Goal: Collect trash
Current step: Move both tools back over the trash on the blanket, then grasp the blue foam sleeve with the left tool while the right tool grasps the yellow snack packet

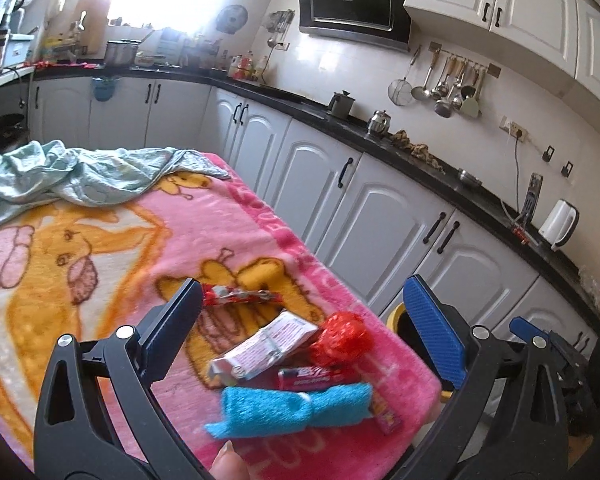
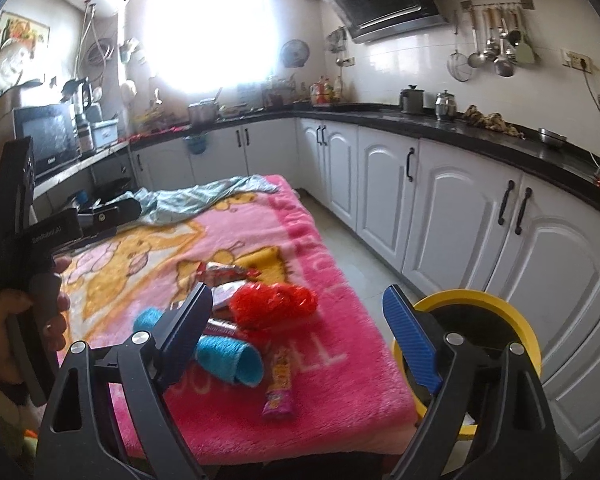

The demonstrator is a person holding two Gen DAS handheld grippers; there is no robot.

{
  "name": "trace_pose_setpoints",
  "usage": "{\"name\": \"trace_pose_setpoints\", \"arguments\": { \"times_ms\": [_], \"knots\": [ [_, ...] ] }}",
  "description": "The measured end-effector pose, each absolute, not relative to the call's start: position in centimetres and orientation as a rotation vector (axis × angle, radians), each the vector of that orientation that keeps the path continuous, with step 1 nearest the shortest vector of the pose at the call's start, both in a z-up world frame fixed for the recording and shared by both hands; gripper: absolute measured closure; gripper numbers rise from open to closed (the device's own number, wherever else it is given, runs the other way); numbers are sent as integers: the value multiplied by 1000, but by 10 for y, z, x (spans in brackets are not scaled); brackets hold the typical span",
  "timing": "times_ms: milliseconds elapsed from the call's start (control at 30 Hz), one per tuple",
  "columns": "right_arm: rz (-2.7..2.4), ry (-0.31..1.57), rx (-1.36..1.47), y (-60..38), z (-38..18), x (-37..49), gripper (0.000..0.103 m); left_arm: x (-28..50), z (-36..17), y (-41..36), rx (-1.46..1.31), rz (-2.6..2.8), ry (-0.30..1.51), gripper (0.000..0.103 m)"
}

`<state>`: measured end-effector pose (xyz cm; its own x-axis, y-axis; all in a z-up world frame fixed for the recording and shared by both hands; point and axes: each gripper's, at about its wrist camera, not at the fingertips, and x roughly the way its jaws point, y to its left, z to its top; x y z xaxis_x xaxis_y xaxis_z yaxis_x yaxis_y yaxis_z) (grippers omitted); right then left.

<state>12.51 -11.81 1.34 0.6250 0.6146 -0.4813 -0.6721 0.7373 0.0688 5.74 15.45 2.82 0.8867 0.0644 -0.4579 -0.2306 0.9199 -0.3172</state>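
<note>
Trash lies at the near right corner of a pink cartoon blanket (image 1: pixel 204 224) covering a table: a blue rolled cloth (image 1: pixel 296 408) (image 2: pixel 230 356), a red mesh ball (image 1: pixel 340 338) (image 2: pixel 274 304), a white-pink carton (image 1: pixel 266 350), a red wrapper (image 1: pixel 240 297) (image 2: pixel 224 272), a red packet (image 1: pixel 312 378) and a pink snack stick (image 2: pixel 280 388). My left gripper (image 1: pixel 304 312) is open above the pile, holding nothing. My right gripper (image 2: pixel 300 312) is open above the table's near right corner, empty. A yellow-rimmed bin (image 2: pixel 480 328) (image 1: pixel 396 316) stands beside the table on the right.
A crumpled light-blue cloth (image 1: pixel 76 172) (image 2: pixel 204 196) lies at the blanket's far end. White cabinets (image 2: pixel 440 208) under a black counter (image 2: pixel 480 136) run along the right with a narrow floor aisle between. The left gripper's body (image 2: pixel 24 240) shows at the right wrist view's left edge.
</note>
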Motion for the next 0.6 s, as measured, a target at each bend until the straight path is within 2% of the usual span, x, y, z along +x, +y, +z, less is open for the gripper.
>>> {"name": "trace_pose_setpoints", "arguments": {
  "times_ms": [600],
  "knots": [
    [748,728,-202,-99,-58,140,18,47,-24,164,-421,131,610,11]
  ]
}}
